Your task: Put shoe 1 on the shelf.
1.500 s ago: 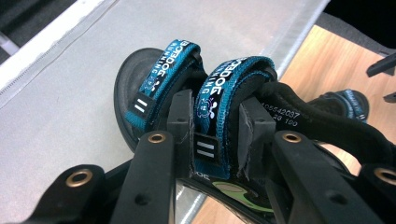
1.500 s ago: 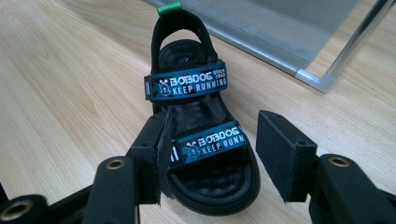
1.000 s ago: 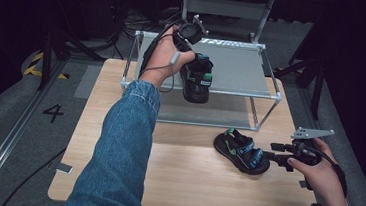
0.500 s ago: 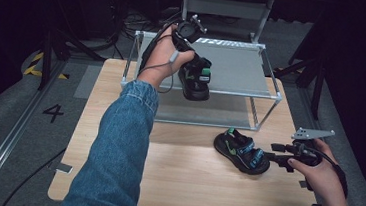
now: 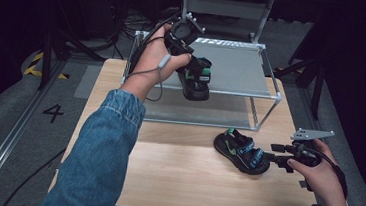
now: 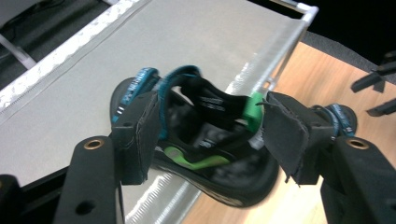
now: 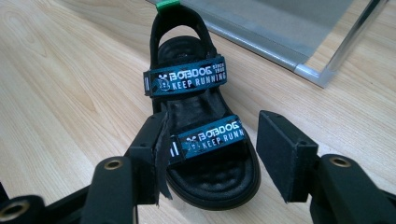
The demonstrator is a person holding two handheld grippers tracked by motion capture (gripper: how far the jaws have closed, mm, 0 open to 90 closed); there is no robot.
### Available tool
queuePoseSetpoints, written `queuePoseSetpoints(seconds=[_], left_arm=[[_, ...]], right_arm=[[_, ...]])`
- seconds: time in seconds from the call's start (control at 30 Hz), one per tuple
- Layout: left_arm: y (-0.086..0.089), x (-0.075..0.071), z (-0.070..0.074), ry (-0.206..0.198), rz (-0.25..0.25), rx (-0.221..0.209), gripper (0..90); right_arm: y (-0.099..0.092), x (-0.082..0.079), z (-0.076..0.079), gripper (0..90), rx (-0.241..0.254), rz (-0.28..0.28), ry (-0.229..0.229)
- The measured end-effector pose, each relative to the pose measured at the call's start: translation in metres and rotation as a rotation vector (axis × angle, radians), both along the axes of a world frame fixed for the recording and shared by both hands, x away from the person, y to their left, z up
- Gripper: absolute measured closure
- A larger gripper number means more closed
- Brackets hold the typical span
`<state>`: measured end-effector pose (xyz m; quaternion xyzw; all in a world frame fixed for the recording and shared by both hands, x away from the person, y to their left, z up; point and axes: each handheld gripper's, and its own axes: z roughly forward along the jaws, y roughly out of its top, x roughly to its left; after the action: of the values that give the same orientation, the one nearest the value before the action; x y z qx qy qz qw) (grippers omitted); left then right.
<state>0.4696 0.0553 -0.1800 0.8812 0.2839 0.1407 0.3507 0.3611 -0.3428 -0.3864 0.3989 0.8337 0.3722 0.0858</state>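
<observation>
**Sandals onto the rack: one placed and let go, one on the bench**

We have two black foam-soled sandals with teal webbing straps and green accents. One sandal (image 5: 196, 79) sits on the grey fabric top shelf (image 5: 244, 73) of the metal-tube rack, at about 12 o'clock from bench centre, its sole overhanging the near rail. Our left tool (image 6: 208, 135) has just been opening: pads (image 6: 140, 135) stand either side of the heel strap, no longer pressing, so released. We'd check that overhang; it could tip off the edge.

The second sandal (image 7: 198, 116) lies flat on the light wooden bench (image 5: 179, 183) at about 4 o'clock, near the rack's front right leg. Our right tool (image 7: 210, 154) is spread wide around its toe end, pads apart from it, nothing gripped.

Handling, as we judge it: light, sole stiff enough to lift by one end, straps soft and yielding, footbed slightly grippy. Best hold is across the sole sides at mid-foot or on the heel strap loop; the front straps would flex and let it swing.

Surface: smooth wood, low friction, so the sandal may slide if nudged. The shelf fabric looks taut but may sag slightly. Room is dark, cables on the floor behind the rack.
</observation>
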Motion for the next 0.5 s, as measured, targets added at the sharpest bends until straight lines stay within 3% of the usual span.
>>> queuePoseSetpoints(seconds=[0.17,0.4,0.5], left_arm=[[0.0,-0.023,-0.002,0.013,0.009,-0.009,40.4],[0.003,-0.04,-0.014,0.008,0.015,-0.025,37.4],[0.004,-0.045,-0.023,0.015,0.01,-0.038,40.9]], right_arm=[[0.0,0.0,0.001,45.8,0.006,0.005,-0.003],[0.002,0.0,0.0,45.8,0.002,0.006,0.001],[0.001,0.0,0.0,45.8,0.002,0.005,0.002]])
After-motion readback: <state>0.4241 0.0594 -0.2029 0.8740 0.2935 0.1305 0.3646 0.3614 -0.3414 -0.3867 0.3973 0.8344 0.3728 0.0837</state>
